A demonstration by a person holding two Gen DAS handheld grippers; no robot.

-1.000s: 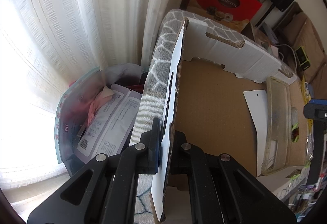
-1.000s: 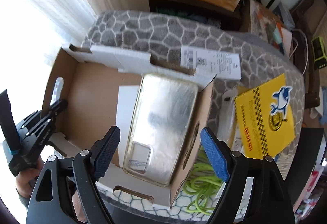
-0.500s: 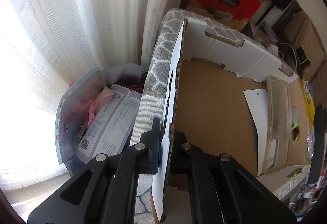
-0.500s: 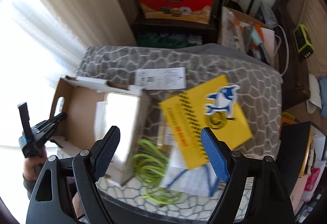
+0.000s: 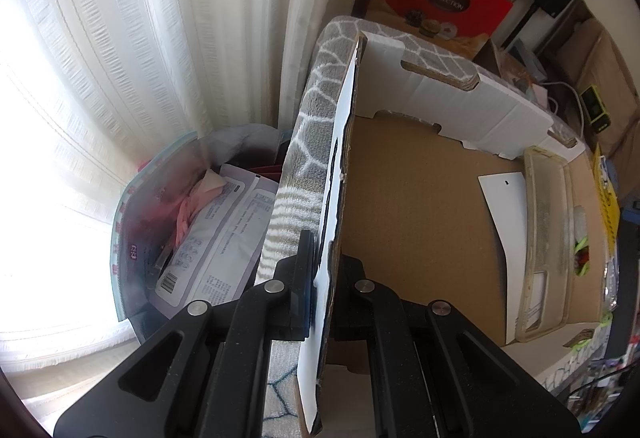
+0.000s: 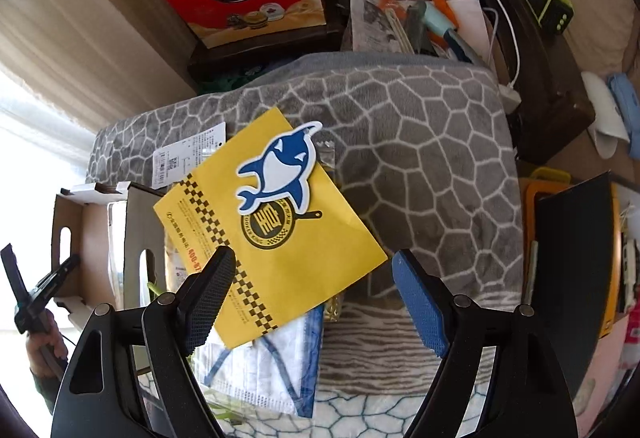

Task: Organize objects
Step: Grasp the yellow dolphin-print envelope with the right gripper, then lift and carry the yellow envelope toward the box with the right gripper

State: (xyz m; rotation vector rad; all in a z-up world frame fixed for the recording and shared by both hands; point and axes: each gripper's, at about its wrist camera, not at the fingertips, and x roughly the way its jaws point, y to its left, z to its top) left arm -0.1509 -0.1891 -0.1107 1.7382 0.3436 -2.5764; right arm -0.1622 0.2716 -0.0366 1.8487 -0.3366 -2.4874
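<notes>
My left gripper (image 5: 324,270) is shut on the side wall of a cardboard box (image 5: 408,222) that lies on a grey patterned blanket (image 6: 420,158). Inside the box lie a clear phone case (image 5: 548,238) and a white card (image 5: 504,214). My right gripper (image 6: 316,298) is open and empty, above a yellow packet (image 6: 280,238) with a blue whale sticker (image 6: 276,166). A white mask packet (image 6: 264,370) lies under the yellow packet. The box (image 6: 96,238) and my left gripper (image 6: 48,286) show at the left of the right wrist view.
A printed label sheet (image 6: 188,154) lies behind the yellow packet. A green cord (image 5: 580,254) lies beside the box. A plastic bag of packets (image 5: 200,234) sits by the curtain. A red gift box (image 6: 244,6) and clutter stand behind the blanket. A dark board (image 6: 576,258) stands at right.
My right gripper has swung right, away from the box and over the yellow packet. My left gripper has stayed shut on the box wall.
</notes>
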